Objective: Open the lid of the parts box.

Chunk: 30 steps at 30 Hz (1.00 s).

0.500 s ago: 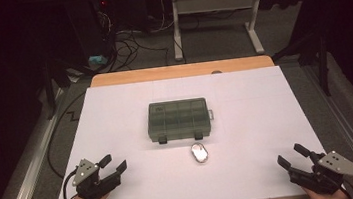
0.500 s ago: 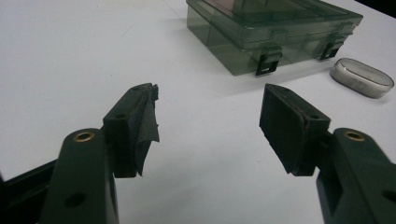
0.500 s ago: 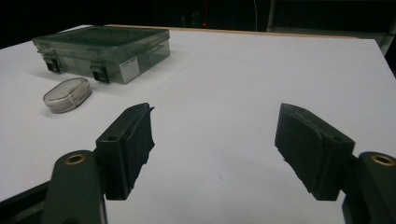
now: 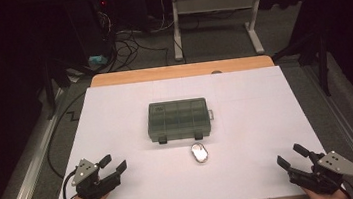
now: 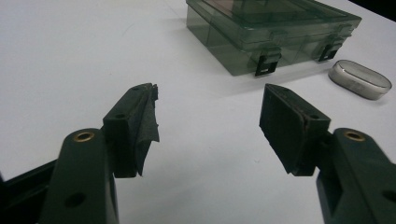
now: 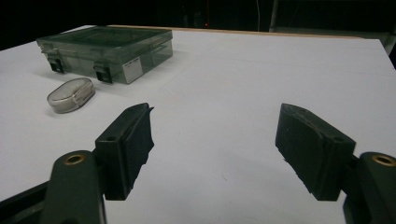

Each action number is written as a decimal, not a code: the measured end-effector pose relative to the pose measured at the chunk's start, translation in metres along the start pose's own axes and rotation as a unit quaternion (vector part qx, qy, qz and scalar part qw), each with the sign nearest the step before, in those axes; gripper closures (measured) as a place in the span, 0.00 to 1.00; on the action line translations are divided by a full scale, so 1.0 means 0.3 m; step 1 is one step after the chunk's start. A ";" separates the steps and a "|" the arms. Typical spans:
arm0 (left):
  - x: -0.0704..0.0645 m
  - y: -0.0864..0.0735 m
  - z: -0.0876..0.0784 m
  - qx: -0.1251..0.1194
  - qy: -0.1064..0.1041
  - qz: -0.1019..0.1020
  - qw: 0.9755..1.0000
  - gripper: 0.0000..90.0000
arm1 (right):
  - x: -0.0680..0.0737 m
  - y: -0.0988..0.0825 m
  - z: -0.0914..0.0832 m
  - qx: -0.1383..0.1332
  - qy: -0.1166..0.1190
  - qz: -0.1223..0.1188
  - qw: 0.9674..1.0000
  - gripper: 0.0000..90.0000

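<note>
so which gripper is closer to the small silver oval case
Left. The left gripper sits off to the silver oval case's left, a shorter gap; the right gripper is farther off, at its right and nearer the table edge.

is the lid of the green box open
No, the green box sits closed on the white table, lid flat and both dark latches down on its front wall.

the left gripper (image 4: pixel 113 167) and right gripper (image 4: pixel 289 156) sit low near the table's (image 4: pixel 245 101) near edge, well apart, jaws spread, nothing between them.
</note>
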<state>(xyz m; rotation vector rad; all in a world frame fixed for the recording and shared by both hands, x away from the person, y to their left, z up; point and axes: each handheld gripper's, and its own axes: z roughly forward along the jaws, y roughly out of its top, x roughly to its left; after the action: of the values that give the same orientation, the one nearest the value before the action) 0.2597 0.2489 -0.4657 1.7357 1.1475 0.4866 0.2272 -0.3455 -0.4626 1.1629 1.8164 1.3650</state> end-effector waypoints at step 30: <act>-0.008 0.018 0.022 -0.012 -0.002 0.020 1.000 0.41 | 0.013 0.016 0.049 -0.006 0.016 0.005 1.000 0.33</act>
<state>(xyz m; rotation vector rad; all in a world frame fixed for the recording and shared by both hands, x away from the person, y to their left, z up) 0.2659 0.2431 -0.4636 1.7419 1.1018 0.5189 0.2391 -0.3351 -0.4625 1.1513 1.8244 1.4059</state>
